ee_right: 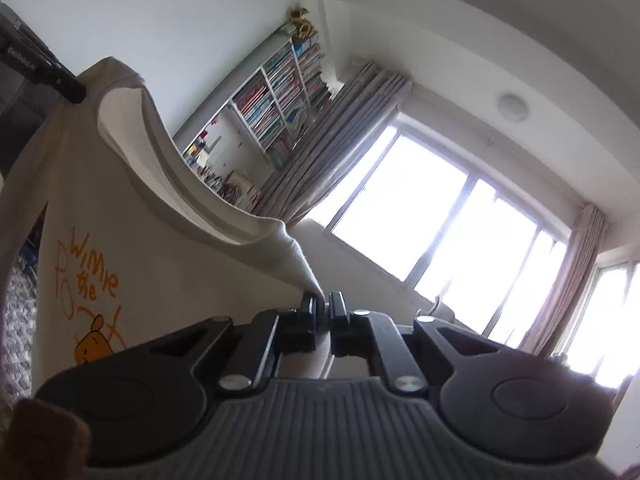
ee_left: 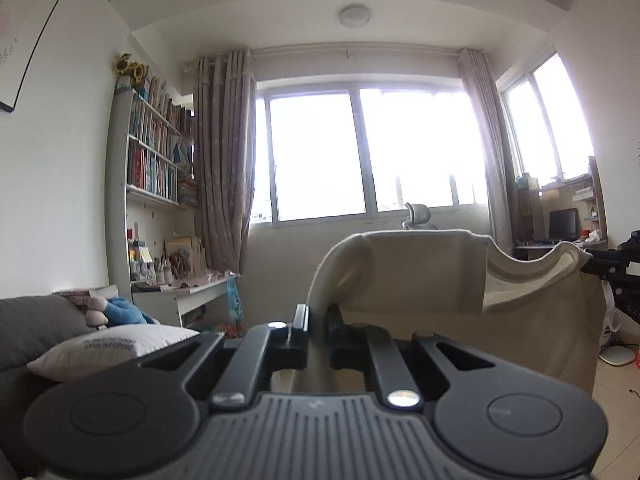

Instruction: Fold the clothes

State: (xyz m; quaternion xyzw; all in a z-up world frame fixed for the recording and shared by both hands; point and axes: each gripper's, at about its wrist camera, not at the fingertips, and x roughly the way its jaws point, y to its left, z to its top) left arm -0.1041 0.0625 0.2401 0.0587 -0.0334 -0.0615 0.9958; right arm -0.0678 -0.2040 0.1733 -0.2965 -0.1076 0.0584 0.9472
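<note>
Both hand-held grippers, left (ee_left: 318, 316) and right (ee_right: 323, 305), are clamped on the cream T-shirt (ee_right: 132, 240), which hangs in the air between them toward eleven o'clock; thin pinches risk slipping, dropping a shoulder

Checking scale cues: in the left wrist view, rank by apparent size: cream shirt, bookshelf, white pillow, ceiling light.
1. cream shirt, though it's closest to the camera
2. bookshelf
3. white pillow
4. ceiling light
</note>
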